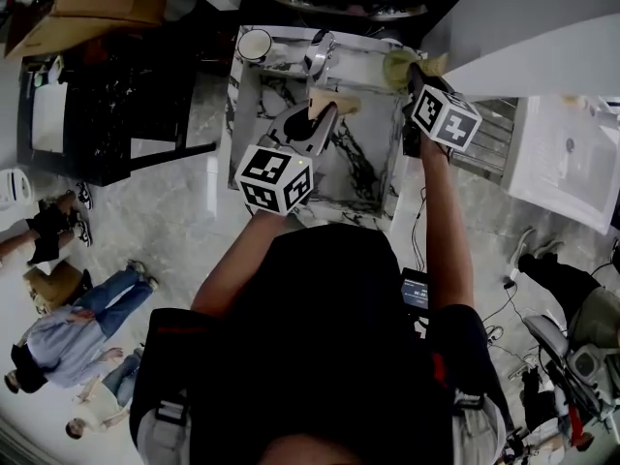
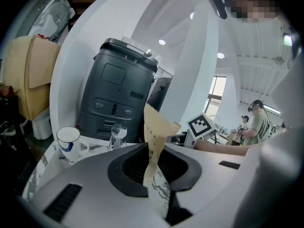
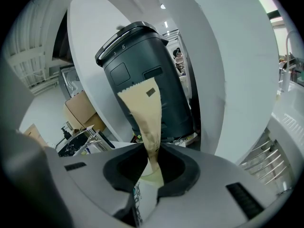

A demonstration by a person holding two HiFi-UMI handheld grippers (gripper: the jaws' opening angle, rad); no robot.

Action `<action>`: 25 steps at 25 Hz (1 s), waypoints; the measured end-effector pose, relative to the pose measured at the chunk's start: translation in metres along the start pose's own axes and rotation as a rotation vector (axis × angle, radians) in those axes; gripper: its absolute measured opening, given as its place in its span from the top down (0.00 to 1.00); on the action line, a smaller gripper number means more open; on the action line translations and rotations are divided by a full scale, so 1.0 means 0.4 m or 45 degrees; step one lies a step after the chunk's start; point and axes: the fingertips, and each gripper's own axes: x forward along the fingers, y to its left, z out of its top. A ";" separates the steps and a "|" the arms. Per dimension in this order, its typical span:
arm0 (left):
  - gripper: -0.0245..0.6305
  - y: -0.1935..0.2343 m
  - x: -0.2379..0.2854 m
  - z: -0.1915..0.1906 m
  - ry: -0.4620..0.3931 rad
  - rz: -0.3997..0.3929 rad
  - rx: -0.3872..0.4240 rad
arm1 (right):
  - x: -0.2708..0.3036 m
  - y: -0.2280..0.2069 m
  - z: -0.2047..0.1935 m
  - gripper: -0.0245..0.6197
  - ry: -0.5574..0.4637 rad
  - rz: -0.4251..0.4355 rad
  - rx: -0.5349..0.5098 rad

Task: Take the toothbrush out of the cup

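Only head view shows the marble bench (image 1: pixel 373 177) top; gripper views add the dark machine (image 2: pixel 116 99) beyond the fingers. Fingers of left gripper (image 2: pixel 152 167) pinch a tan packet (image 2: pixel 156 132), and right gripper (image 3: pixel 151 163) pinches a second packet (image 3: pixel 142 108). The cup (image 2: pixel 68 139) sits beyond, left of left fingers. Can't make out the toothbrush.

Print on the paper packet (image 2: pixel 156 134) was unreadably blurred (lower end hidden between the left gripper's (image 2: pixel 153 175) jaws).
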 end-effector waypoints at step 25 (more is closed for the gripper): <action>0.88 -0.020 -0.055 0.059 -0.080 0.017 0.040 | -0.203 0.089 0.177 0.84 -0.283 0.089 -0.042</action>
